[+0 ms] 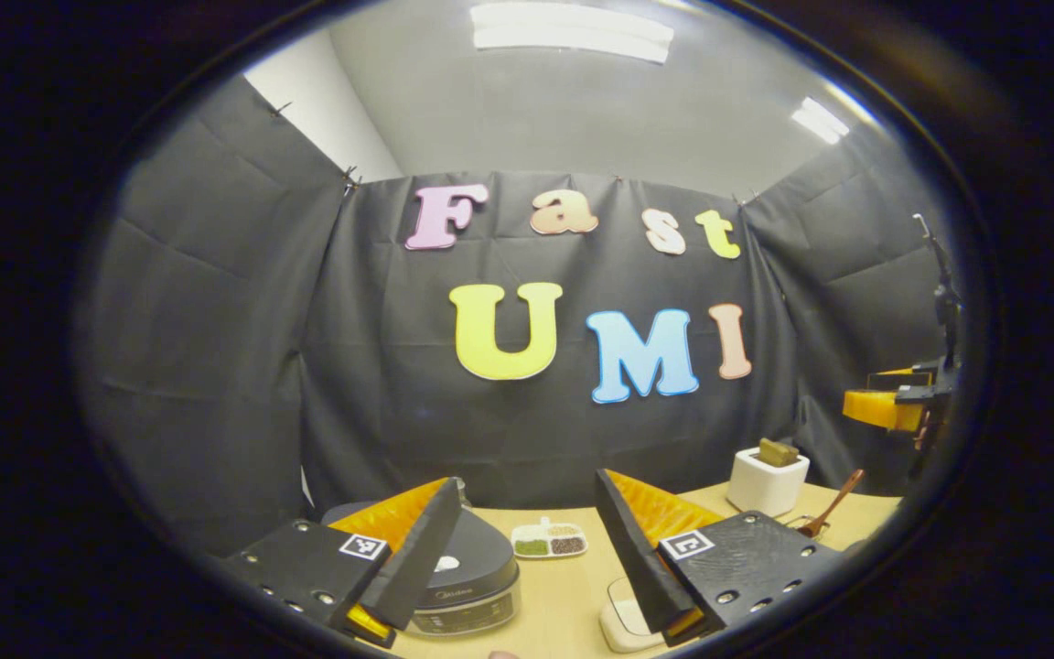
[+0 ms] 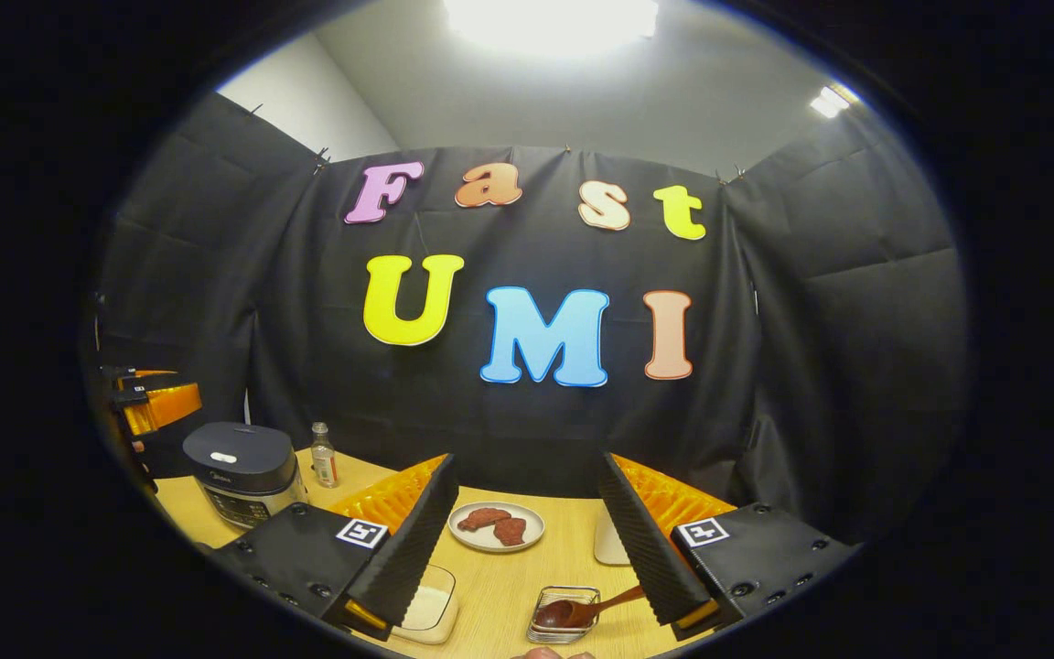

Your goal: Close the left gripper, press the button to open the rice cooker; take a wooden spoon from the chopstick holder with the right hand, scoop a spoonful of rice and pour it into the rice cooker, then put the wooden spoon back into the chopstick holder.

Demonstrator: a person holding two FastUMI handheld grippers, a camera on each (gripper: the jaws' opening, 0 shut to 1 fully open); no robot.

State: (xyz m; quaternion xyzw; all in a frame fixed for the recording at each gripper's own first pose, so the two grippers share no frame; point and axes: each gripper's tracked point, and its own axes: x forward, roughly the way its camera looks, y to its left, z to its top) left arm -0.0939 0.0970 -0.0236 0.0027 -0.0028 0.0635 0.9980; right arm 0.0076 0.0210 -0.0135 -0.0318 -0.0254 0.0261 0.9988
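In the left gripper view the left gripper (image 1: pixel 527 558) hovers above the table (image 1: pixel 564 604) with its fingers spread wide apart and nothing between them. Just behind its left finger sits the rice cooker (image 1: pixel 467 577), lid down. Between the fingers, farther back, lies a small divided dish (image 1: pixel 548 540) of grains. To the right stands the white chopstick holder (image 1: pixel 767 480), and near it a wooden spoon (image 1: pixel 831 508) leans in a glass dish.

In the right gripper view the right gripper (image 2: pixel 527 558) is likewise spread open and empty. Just ahead of it the spoon (image 2: pixel 586 609) rests in a small glass dish (image 2: pixel 564 615) (bowl end down inside). A plate (image 2: pixel 496 526) with reddish pieces lies beyond. The cooker (image 2: pixel 241 471) stands far left beside a small bottle (image 2: pixel 323 455).
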